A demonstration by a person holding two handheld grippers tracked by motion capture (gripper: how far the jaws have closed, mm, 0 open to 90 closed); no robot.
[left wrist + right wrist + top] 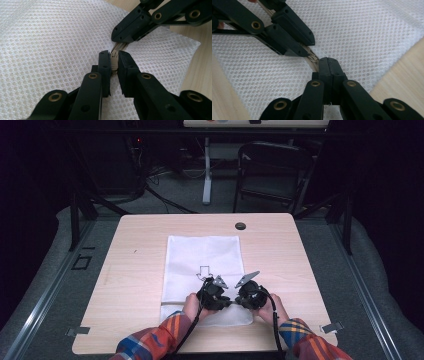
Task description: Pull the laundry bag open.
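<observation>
On the light wooden bench (135, 270) lies a white mesh bag (200, 257), flat, with its near end toward the person's side and an outlined arrow mark (204, 271) printed on it. Over that near end the 2 tools meet close together, each held in a hand that comes out of a plaid sleeve (160, 340).

Seen from the left gripper view, the left tool (114, 60) has its jaws drawn narrow and pinched on a beige zipper strip (114, 58) that rises from the mesh. Just beyond, the right tool (122, 41) grips the same strip, almost touching the left one.

From the right gripper view, the right tool (327, 62) has its jaws pressed fully together on the end of the zipper strip (312, 60), which curves out of the mesh toward the left tool (308, 48). Bare wood shows at both lower corners beside the bag (367, 32).

From above, the left tool (214, 292) and right tool (248, 292) sit side by side on the bag's near part.
</observation>
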